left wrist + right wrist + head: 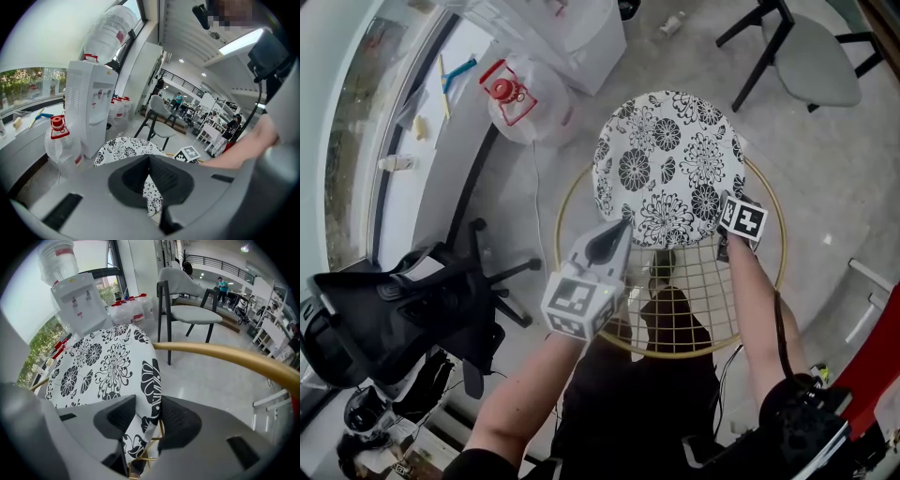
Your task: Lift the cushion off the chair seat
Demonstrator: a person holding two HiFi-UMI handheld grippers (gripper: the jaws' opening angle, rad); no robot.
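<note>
A round cushion [670, 159] with a black-and-white flower print lies on the gold wire chair seat [698, 305]. My left gripper [614, 242] is at the cushion's near left edge. In the left gripper view the jaws [150, 187] stand close together with the cushion's hem [152, 194] pinched between the pads. My right gripper [724, 234] is at the near right edge, pointing steeply down. In the right gripper view its jaws [143, 423] press on the cushion's edge [140, 394], just above the wires. The gold rim [234, 357] curves past on the right.
A water jug with a red cap [520, 103] and a white water dispenser [89, 108] stand beyond the chair to the left. A grey chair with black legs [811, 56] is at the far right. A black office chair [403, 309] lies at the near left.
</note>
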